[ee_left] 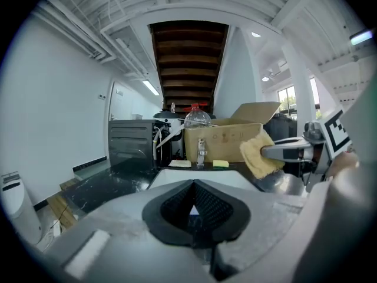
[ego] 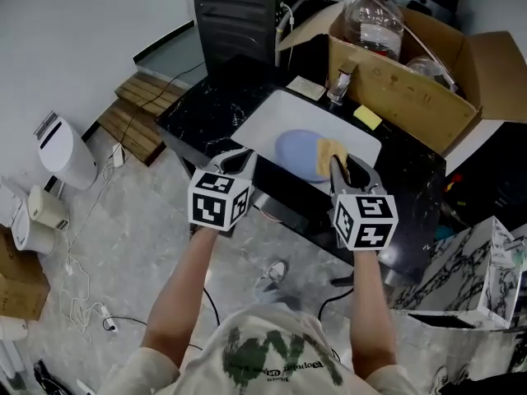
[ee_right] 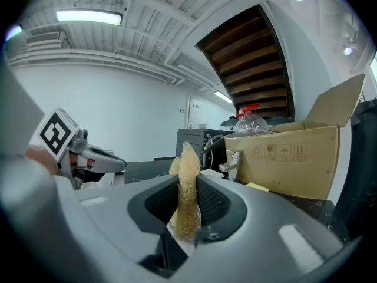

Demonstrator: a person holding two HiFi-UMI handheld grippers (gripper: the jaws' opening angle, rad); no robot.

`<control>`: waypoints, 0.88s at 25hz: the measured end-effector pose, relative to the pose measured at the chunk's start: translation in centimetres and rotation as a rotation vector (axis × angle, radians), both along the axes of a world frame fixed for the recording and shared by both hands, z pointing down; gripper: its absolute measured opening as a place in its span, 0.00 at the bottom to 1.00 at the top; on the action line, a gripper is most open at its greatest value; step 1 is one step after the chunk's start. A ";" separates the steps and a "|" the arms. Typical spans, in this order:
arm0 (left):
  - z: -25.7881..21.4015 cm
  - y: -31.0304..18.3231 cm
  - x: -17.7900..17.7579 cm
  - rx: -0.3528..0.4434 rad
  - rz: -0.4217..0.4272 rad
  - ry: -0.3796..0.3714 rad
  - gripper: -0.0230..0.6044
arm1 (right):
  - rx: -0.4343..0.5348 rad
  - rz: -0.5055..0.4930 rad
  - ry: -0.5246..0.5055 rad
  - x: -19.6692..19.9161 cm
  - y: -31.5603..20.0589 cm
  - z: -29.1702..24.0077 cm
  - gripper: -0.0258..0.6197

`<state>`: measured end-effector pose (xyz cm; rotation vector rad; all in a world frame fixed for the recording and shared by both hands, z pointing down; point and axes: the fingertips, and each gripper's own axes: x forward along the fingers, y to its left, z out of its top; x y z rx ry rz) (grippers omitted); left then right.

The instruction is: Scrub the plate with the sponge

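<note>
A round blue plate lies in the white sink. My right gripper is shut on a thin yellow sponge, held just over the plate's right edge. In the right gripper view the sponge stands upright, pinched between the dark pads. My left gripper hovers at the sink's front left edge, apart from the plate; its pads meet with nothing between them. From the left gripper view the sponge shows in the right gripper's fingers.
An open cardboard box holding a clear plastic bottle stands behind the sink, next to the faucet. A second yellow sponge lies on the black counter. A black appliance stands at the back left.
</note>
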<state>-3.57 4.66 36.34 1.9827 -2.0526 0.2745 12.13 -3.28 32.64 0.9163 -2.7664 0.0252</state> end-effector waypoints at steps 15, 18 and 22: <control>1.5 -16.8 -2.7 -0.051 0.141 0.016 0.04 | -0.050 0.159 0.022 -1.7 -15.1 0.9 0.15; 2.1 -18.7 -2.8 -0.063 0.164 0.016 0.04 | -0.061 0.178 0.025 -1.8 -16.6 1.6 0.15; 2.7 -20.8 -3.1 -0.074 0.187 0.014 0.04 | -0.069 0.199 0.030 -2.1 -18.3 2.3 0.15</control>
